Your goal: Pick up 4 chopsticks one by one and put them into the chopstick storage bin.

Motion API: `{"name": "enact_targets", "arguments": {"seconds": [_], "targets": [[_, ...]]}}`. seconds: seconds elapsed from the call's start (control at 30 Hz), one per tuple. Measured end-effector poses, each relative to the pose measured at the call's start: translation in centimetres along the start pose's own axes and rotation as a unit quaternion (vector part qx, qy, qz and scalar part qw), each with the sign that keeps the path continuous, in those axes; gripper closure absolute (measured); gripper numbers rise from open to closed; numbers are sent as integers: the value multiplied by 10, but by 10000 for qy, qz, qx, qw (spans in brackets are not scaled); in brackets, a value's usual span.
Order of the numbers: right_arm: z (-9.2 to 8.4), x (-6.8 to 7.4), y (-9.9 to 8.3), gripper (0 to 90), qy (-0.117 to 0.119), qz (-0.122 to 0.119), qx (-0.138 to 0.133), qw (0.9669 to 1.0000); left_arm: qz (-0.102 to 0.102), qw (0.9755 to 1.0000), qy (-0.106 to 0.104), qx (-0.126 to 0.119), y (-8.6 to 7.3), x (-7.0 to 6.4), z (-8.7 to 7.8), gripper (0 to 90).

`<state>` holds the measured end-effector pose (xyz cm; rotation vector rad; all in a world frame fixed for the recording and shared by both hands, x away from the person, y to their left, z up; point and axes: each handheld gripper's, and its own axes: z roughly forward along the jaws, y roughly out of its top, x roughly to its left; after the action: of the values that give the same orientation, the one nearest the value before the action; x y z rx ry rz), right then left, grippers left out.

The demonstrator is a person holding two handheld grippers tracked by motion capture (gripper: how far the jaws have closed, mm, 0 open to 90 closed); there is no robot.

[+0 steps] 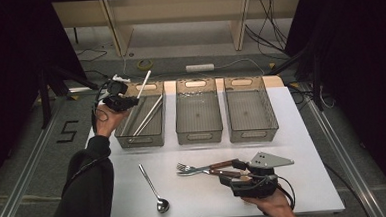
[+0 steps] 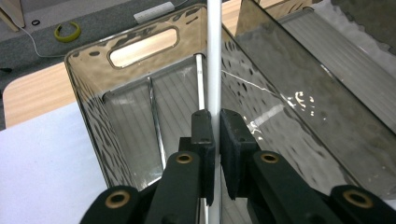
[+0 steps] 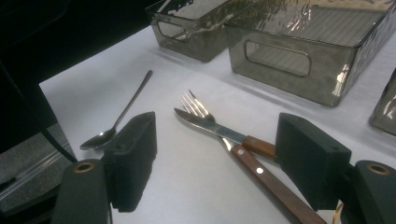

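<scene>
Left claw (image 2: 217, 135) pinches white chopstick (image 2: 214, 56) over bin (image 2: 93, 116); right claw (image 3: 217, 163) gapes.

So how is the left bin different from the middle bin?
The left bin has long thin sticks lying in it, while the middle bin looks empty. The left hand-held gripper holds a white stick over the left bin; nothing is over the middle bin. Both are smoky see-through bins with handle slots, side by side on the white table.
</scene>
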<state>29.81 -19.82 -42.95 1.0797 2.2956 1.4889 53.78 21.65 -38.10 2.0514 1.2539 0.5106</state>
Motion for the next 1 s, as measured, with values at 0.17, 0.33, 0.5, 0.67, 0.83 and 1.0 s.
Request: {"name": "enact_targets", "arguments": {"seconds": [0.17,0.33,0.5,0.67,0.83,1.0], "targets": [[0,0,0,308,-2,-7,6,10000,-42,10000,-7,17,-7,1,4,840],[0,1,0,308,2,-6,4,10000,-100,9999,-17,58,-13,2,9,838],[0,0,0,308,-1,-3,1,10000,-190,9997,-64,107,-14,0,12,715],[0,0,0,308,-5,-8,-3,10000,-324,9994,-102,104,-13,-6,5,599],[-1,0,0,308,-16,-8,-22,10000,-345,9991,-212,143,-16,-20,-10,473],[-1,0,0,308,-33,-10,-23,10000,-242,9990,-364,31,-30,-36,-28,397]]}}
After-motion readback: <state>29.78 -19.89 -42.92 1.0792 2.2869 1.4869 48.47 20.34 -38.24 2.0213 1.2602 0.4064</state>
